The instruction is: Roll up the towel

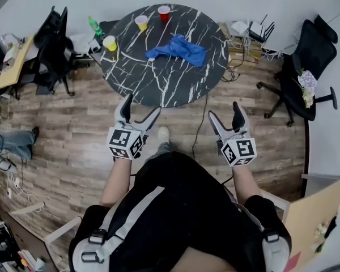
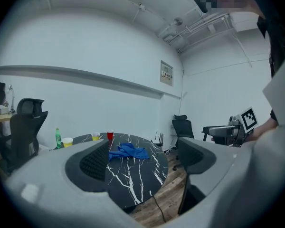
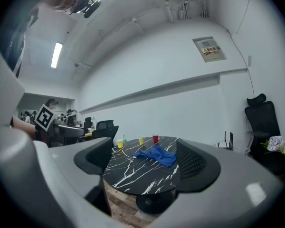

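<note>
Toward twelve o'clock on the round black marble-veined table (image 1: pixel 175 84), a crumpled blue towel (image 1: pixel 177 50) lies untouched; left gripper (image 1: pixel 141 105) and right gripper (image 1: pixel 224 109) gape empty. A careless sweep could topple the red plastic cup (image 1: pixel 164 11).

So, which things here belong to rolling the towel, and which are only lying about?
For the job: blue towel, black table, left gripper, right gripper, both open and empty.
Just lying about: two yellow cups, red cup, green bottle, office chair.
</note>
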{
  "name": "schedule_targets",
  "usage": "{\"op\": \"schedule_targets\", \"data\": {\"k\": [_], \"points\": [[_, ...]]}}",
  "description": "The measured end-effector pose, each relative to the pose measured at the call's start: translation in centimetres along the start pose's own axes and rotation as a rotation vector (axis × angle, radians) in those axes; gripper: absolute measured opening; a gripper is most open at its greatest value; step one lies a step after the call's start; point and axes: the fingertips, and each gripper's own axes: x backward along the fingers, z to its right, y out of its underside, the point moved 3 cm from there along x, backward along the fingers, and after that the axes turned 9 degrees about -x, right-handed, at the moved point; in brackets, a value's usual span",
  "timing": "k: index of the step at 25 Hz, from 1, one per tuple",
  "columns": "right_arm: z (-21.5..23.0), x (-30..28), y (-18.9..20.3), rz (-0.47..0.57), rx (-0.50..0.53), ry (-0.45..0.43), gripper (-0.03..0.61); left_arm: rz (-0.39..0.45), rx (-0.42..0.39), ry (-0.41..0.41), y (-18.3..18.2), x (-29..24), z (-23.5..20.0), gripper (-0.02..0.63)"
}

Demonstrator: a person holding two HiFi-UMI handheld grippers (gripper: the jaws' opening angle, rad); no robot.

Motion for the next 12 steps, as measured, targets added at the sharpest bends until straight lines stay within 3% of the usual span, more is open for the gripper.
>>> {"op": "schedule_targets", "data": {"k": [6, 12], "points": [[1.1, -6.8, -1.8, -0.009, 0.003, 0.018, 0.394, -0.009, -0.011, 0.038, -0.9, -5.6, -5.2, 0.454], [1.6, -14.4, -1.8, -0.051, 0.029, 0.014, 0.357, -0.07, -0.032, 0.076, 0.6, -11.0, -10.2, 0.454]]}}
